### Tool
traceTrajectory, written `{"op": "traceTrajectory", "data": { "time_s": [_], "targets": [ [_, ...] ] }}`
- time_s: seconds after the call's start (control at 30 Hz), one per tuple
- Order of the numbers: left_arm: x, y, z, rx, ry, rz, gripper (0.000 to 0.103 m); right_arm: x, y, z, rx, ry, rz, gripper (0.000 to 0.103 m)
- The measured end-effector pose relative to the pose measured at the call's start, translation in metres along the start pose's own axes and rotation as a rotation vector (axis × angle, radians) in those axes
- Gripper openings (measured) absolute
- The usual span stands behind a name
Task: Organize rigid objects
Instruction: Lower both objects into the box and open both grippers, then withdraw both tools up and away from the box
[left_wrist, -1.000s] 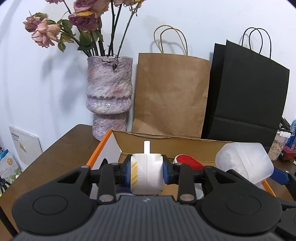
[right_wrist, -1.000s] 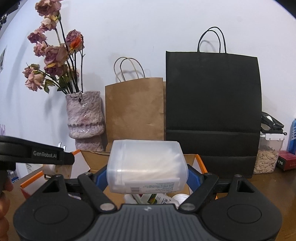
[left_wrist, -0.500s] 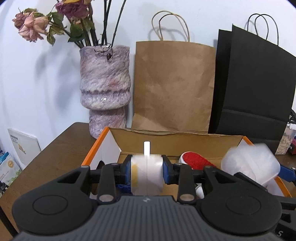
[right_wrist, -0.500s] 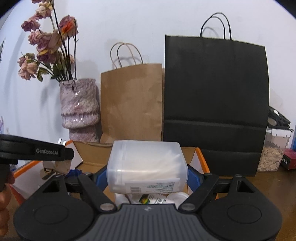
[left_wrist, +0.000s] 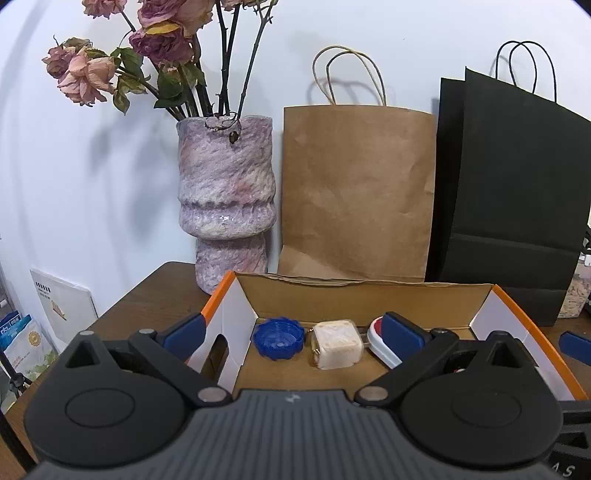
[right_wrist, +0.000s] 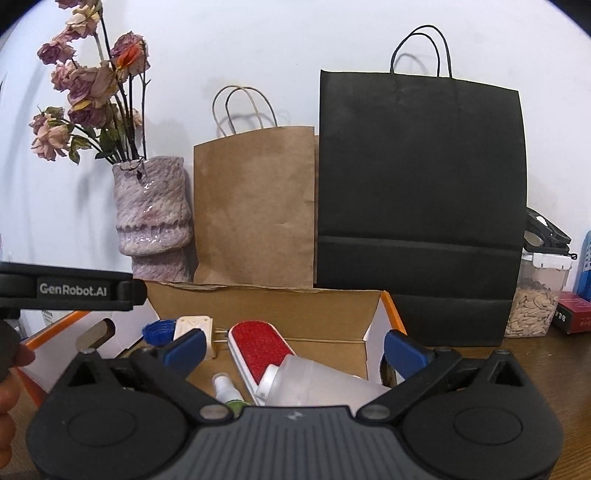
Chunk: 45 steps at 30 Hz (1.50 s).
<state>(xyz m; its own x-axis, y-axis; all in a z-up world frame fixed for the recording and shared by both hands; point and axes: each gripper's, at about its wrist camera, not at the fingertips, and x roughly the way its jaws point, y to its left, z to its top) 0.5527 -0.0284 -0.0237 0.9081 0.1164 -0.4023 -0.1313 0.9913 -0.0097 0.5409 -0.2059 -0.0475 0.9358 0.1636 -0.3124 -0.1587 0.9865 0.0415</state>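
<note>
An orange-edged cardboard box (left_wrist: 229, 295) (right_wrist: 391, 314) stands open on the wooden table. My left gripper (left_wrist: 293, 332) hovers over its left half, jaws opening, nothing between them. Below it lie a small cream-white block (left_wrist: 338, 343) (right_wrist: 194, 326), a blue cap (left_wrist: 279, 338) (right_wrist: 159, 330) and a red lint brush (left_wrist: 375, 328) (right_wrist: 258, 347). My right gripper (right_wrist: 294, 350) hangs over the right half, jaws opening and empty. Under it a translucent white container (right_wrist: 314, 384) lies on its side across the brush, beside a small spray bottle (right_wrist: 225, 387).
Behind the box, against the wall, stand a mottled purple vase (left_wrist: 225, 192) of dried roses, a brown paper bag (left_wrist: 354, 192) and a black paper bag (right_wrist: 421, 206). A jar of seeds (right_wrist: 535, 306) and a red box (right_wrist: 574, 312) sit at right; booklets (left_wrist: 62, 306) lean at left.
Both grippers went from shut to open. The left one let go of the cream-white block and the right one let go of the translucent container; both things now lie in the box.
</note>
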Motion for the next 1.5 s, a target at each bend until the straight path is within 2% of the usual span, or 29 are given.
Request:
{"op": "traceTrajectory", "data": {
  "time_s": [0.4,0.63,0.97,1.5],
  "targets": [
    [-0.020,0.002,0.000,-0.001,-0.009,-0.005,0.103,-0.011,-0.002,-0.001,0.018,-0.010,-0.015,0.103],
    [-0.057,0.007,-0.004,-0.002,-0.015,-0.016,0.103,-0.045,-0.001,-0.001,0.017,-0.029,-0.009,0.103],
    [-0.155,0.021,-0.021,0.005,-0.026,-0.030,0.103,-0.141,0.013,-0.006,-0.005,-0.051,0.025,0.103],
    [-0.342,0.047,-0.085,0.059,-0.061,-0.041,0.103,-0.337,0.044,-0.045,-0.014,-0.087,0.036,0.103]
  ]
}}
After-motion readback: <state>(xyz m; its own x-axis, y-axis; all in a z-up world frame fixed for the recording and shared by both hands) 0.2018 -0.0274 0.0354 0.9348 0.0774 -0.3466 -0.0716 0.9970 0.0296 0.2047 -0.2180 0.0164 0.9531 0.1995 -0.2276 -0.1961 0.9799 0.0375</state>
